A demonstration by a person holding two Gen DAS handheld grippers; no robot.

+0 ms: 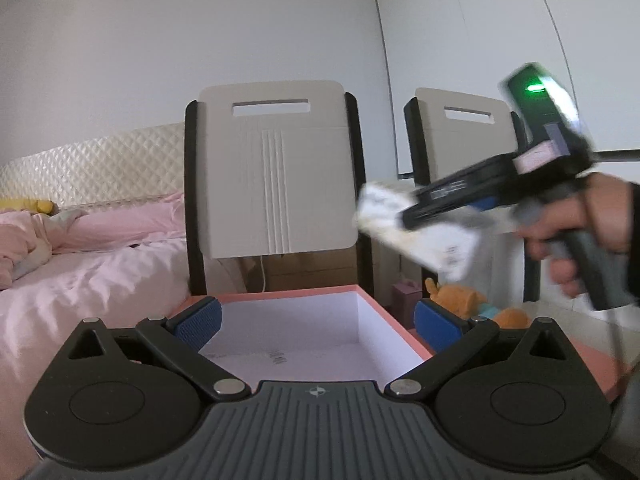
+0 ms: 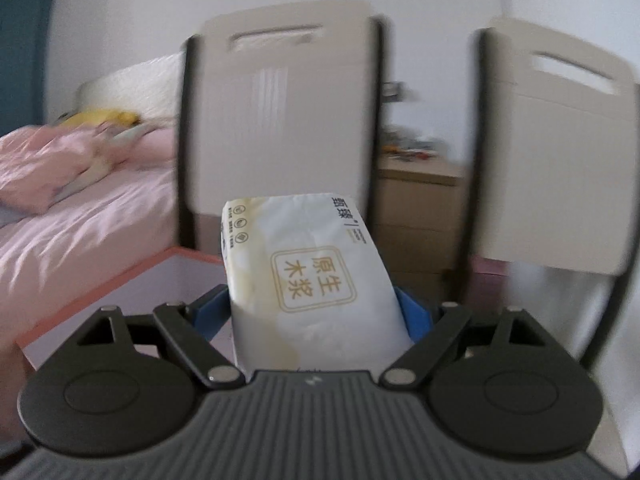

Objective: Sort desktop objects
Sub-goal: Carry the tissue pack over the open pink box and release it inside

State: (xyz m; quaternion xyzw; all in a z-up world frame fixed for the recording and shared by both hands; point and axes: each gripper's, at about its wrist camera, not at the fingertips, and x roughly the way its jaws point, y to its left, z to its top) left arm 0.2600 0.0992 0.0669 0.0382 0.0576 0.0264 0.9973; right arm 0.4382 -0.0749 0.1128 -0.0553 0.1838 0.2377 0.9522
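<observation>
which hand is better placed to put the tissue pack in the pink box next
Right. The right gripper already clamps the tissue pack, with the pink box just ahead. The left gripper is open and holds nothing, straddling the box's right wall.

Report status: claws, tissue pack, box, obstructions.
Right claw shut on white-and-yellow soft tissue pack, airborne. Left claw open, empty, at the pink-rimmed white cardboard box. Nothing blocking the box.

Left gripper open at bottom over pink box; at right, right gripper holds blurred tissue pack.
</observation>
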